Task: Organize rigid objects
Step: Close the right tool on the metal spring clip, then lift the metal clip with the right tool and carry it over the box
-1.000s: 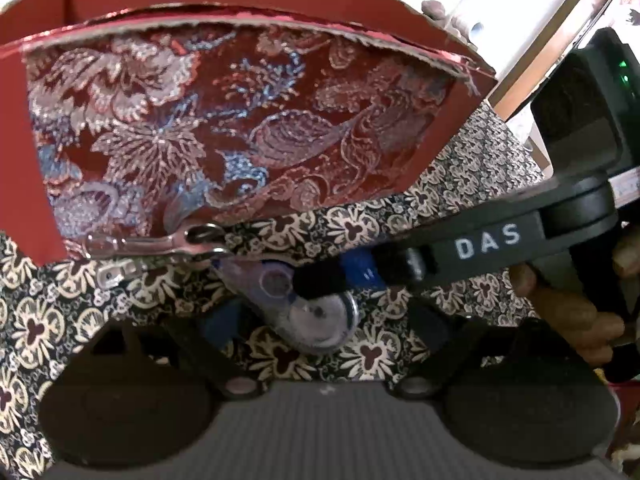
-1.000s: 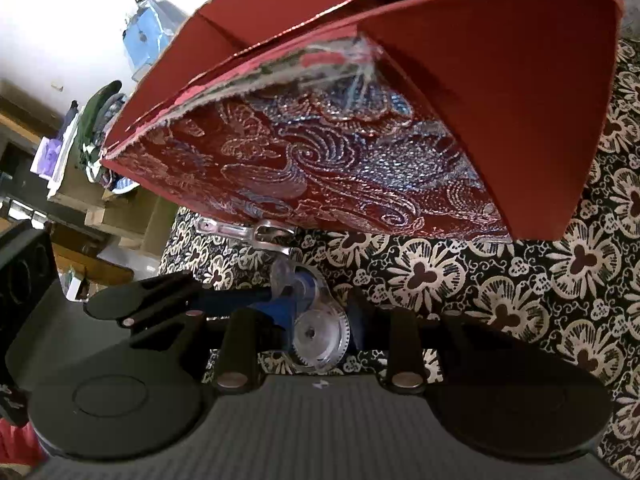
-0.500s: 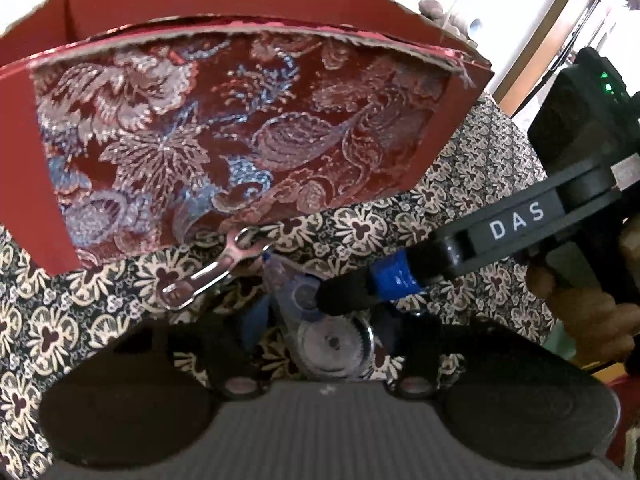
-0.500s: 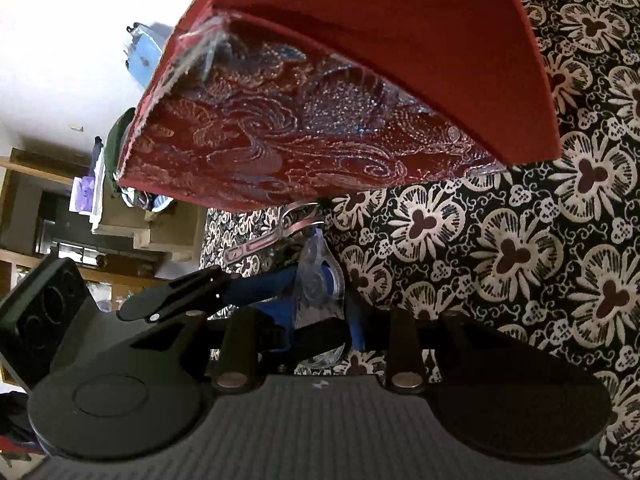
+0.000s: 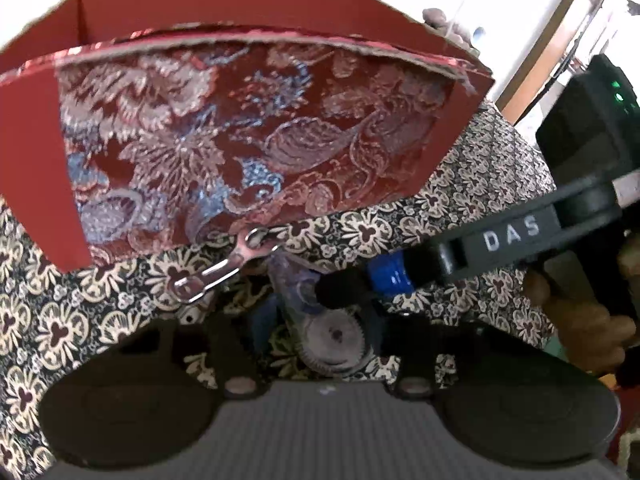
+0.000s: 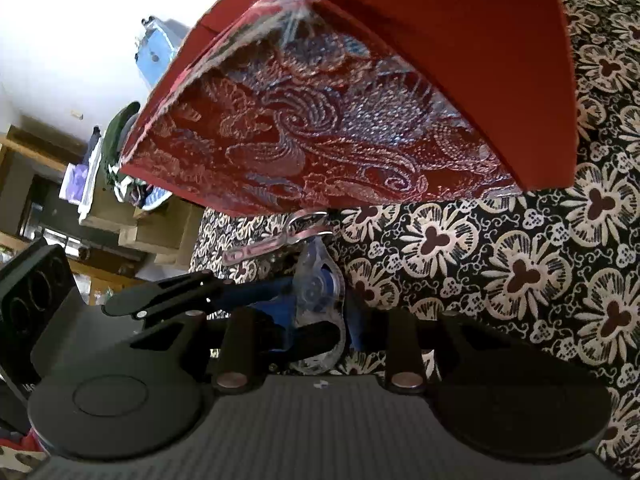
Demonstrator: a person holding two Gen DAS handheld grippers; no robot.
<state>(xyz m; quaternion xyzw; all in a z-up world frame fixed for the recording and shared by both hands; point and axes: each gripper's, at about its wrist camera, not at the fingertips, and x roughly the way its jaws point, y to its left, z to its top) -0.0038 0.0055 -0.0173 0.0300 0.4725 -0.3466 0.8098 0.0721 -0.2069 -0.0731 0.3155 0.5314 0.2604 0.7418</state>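
Correction tape low on patterned desk, just in front of red box, metal clip beside it. My left tool has just been closing around tape; contact unclear. Right tool pinching tape. Neither item boxed yet; I judge transfer into box remains.

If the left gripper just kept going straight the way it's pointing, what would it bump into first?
Probably the clear correction tape dispenser, already sitting between the left gripper's closing fingers. Just beyond lie the metal clip and the red patterned box; depth is hard to judge here.
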